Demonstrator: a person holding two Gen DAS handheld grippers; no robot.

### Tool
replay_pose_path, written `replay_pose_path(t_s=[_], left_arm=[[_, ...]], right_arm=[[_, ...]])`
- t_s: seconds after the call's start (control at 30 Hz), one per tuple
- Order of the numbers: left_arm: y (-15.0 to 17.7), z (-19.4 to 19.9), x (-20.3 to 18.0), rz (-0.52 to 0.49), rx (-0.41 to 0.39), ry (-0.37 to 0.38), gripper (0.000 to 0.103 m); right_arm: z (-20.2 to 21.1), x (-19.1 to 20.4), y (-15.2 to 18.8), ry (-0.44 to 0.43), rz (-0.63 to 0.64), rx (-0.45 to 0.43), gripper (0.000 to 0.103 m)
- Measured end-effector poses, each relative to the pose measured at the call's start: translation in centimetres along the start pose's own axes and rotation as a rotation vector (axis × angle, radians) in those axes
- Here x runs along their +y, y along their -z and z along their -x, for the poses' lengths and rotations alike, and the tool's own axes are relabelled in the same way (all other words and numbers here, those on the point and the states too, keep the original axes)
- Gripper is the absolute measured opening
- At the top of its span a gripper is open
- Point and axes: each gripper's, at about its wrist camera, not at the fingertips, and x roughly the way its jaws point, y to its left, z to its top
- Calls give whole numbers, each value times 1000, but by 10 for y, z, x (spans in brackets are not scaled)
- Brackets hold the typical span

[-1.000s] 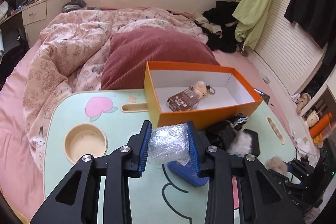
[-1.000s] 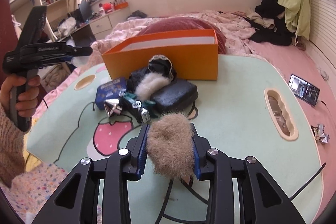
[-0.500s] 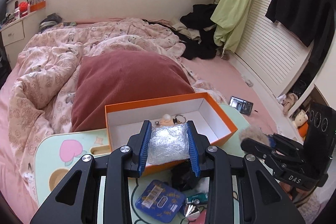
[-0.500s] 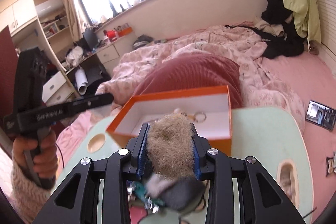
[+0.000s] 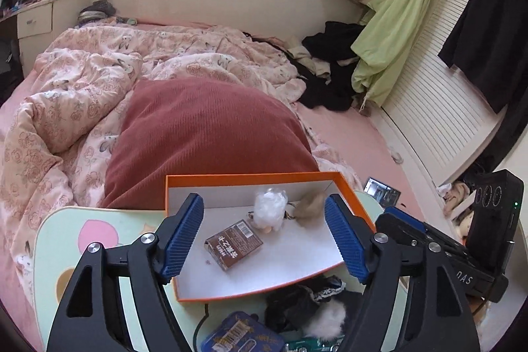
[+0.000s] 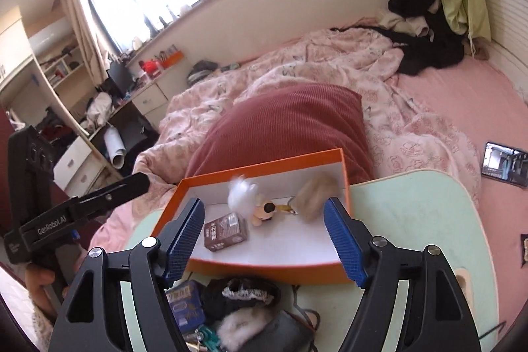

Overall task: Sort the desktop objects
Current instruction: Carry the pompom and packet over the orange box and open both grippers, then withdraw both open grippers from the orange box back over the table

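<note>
An orange box (image 5: pixel 250 178) (image 6: pixel 264 269) with a white inside stands on the green lap table (image 5: pixel 56 230) (image 6: pixel 412 203). In it lie a brown packet (image 5: pixel 233 243) (image 6: pixel 226 231), a crinkly clear-wrapped ball (image 5: pixel 270 209) (image 6: pixel 242 194), a brown fur pompom (image 5: pixel 310 203) (image 6: pixel 315 193) and a small doll keychain (image 6: pixel 264 213). My left gripper (image 5: pixel 264 240) is open and empty above the box. My right gripper (image 6: pixel 264 238) is open and empty above the box too.
On the table in front of the box lie a blue tin (image 5: pixel 242 335) (image 6: pixel 183 305), black lace cloth (image 5: pixel 297 299) (image 6: pixel 237 292), white fur (image 5: pixel 325 319) (image 6: pixel 241 327) and a dark pouch (image 6: pixel 283 335). Behind the table are a red pillow (image 5: pixel 204 131) and a pink quilt (image 5: pixel 82 94).
Both grippers rose over the box and opened. The wrapped ball left my left gripper and the fur pompom left my right; both now are in the box.
</note>
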Motion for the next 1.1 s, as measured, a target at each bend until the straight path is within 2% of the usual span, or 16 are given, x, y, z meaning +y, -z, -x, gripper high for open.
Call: replay_pose_path(t_s=[0.13, 0.27, 0.37, 0.5, 0.73, 0.83, 0.97, 1.1], left_arm=[[18, 22, -2, -34, -9, -4, 76], [54, 35, -10, -87, 34, -7, 76], [88, 39, -19, -160, 83, -49, 76], [130, 42, -29, -244, 117, -152, 76], [166, 36, -19, -235, 181, -229, 76], [173, 28, -11, -209, 216, -246, 76], [177, 17, -4, -178, 255, -248, 103], [177, 17, -7, -180, 260, -246, 103]], right_arm=[[23, 11, 24, -5, 69, 3, 75], [36, 25, 68, 29, 168, 56, 78], [37, 31, 101, 68, 235, 124, 79], [39, 32, 134, 128, 280, 171, 79], [28, 29, 165, 162, 288, 224, 83], [24, 31, 167, 170, 315, 243, 96], [21, 35, 173, 208, 354, 259, 102], [23, 34, 173, 208, 351, 255, 103]])
